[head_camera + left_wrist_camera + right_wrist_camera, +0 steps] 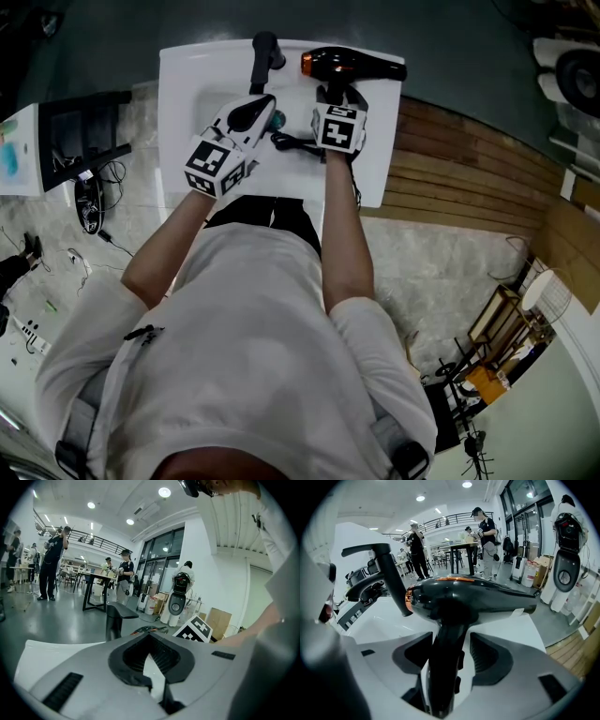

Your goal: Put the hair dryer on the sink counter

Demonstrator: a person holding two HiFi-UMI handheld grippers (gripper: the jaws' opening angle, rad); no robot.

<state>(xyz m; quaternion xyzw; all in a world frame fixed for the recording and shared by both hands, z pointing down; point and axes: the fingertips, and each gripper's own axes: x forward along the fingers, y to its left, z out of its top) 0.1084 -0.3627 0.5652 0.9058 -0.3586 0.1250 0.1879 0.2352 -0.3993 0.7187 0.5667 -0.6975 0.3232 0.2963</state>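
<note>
Hair dryer (pixel 352 66) is down on the white table (pixel 380 150) at twelve o'clock of my right tool (pixel 336 96), handle running back to six o'clock between my parted pads, which don't look to pinch it. Hard glossy plastic, slick and barrel-heavy I reckon, so the handle just under the barrel is the hold. Left tool (pixel 272 117) sits closed and empty at nine o'clock.

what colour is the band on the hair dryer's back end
Copper orange band on the black hair dryer; head view shows it best.
</note>
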